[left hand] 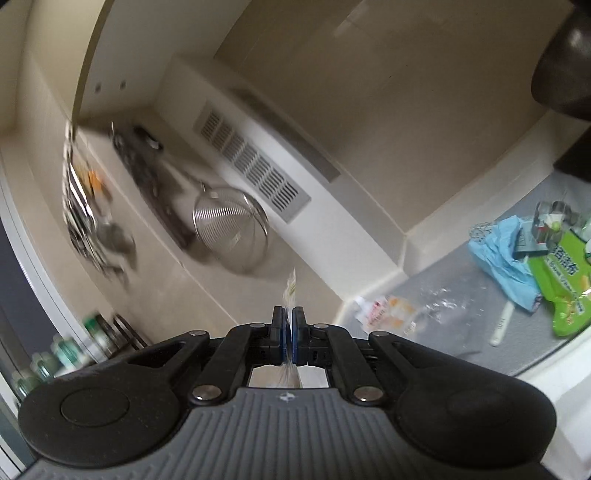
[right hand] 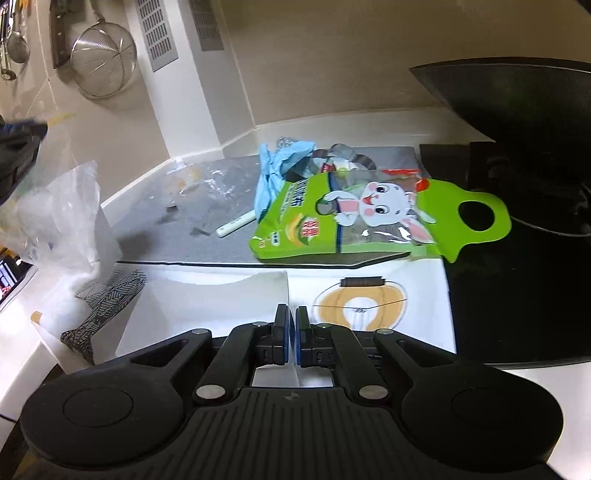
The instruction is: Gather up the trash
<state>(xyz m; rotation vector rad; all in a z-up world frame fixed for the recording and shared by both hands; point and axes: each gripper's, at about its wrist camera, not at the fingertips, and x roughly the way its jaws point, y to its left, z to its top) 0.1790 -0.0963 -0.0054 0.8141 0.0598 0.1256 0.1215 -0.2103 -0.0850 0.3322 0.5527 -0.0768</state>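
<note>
Left gripper: the left gripper (left hand: 289,316) has its blue pads pressed together on a thin clear plastic wrapper (left hand: 290,286), whose edge sticks up past the fingertips; its view is blurred.
Right gripper: the right gripper (right hand: 290,318) has its pads nearly closed with a narrow slit between them; nothing shows in the slit. It sits low over a white sheet (right hand: 207,295) at the near edge of the bench (right hand: 369,110).
Grey mat: a grey mat (right hand: 207,210) lies on the bench and carries most of the trash.
Green bag: a green snack bag with a cartoon rabbit (right hand: 354,221) lies at the near right of the mat, its handle loop pointing right.
Blue bag: a crumpled light-blue plastic bag (right hand: 273,173) lies just behind the green one, touching it.
White stick: a white stick (right hand: 236,223) lies on the mat just left of the green bag.
Clear scraps: crumpled clear film (right hand: 221,184) lies mid-mat; a small wrapper with orange print (left hand: 388,314) lies at the far left corner.
Clear bag: a large clear plastic bag (right hand: 62,218) stands at the left, off the mat.
Light-bulb print: a paper with a yellow bulb drawing (right hand: 358,306) lies near, right of the gripper.
Wall: a metal strainer (right hand: 103,61) and other utensils hang far left, next to a vent grille (right hand: 155,33).
Stove: a black cooktop (right hand: 517,277) fills the right side.
</note>
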